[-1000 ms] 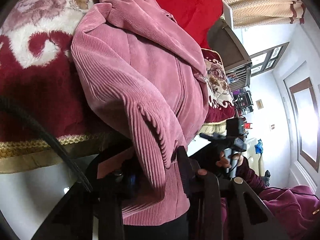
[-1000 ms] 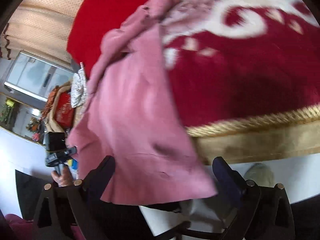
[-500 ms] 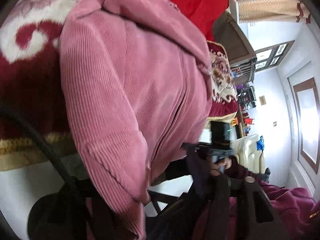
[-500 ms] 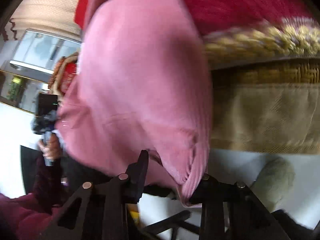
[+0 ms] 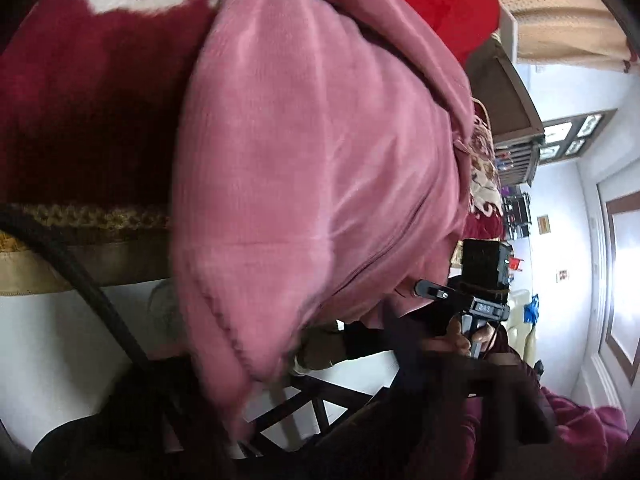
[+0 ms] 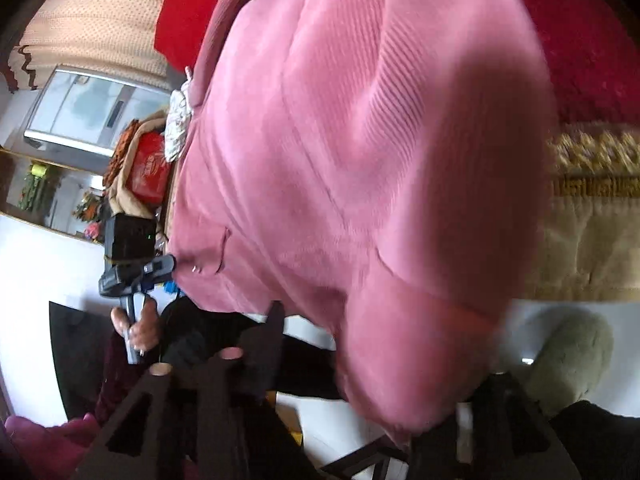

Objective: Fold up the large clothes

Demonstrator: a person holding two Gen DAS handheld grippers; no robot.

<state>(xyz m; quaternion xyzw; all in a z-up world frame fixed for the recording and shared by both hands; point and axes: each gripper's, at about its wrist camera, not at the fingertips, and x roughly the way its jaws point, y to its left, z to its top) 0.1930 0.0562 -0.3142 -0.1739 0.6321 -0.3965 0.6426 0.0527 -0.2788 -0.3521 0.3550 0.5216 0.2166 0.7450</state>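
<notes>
The pink jacket (image 5: 320,168) hangs over the bed's gold-trimmed edge (image 5: 100,216), its long axis running inward. The left gripper (image 6: 132,272) closes — grasp untellable; the right gripper (image 6: 360,392), hem between its fingers, opens.

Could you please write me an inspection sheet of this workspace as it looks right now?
Surface: bed under a dark red blanket with gold trim.
Job's things: pink jacket draped over the bed edge, its hem hanging off.
Clutter: red box on far furniture; grey-green fuzzy item on the white floor.
Grippers: left gripper jaws closing at the jacket's edge, grip unclear; right gripper jaws opening, fabric between them.
Cables: black cable crossing the left wrist view.
Surroundings: beige curtain, white walls.
</notes>
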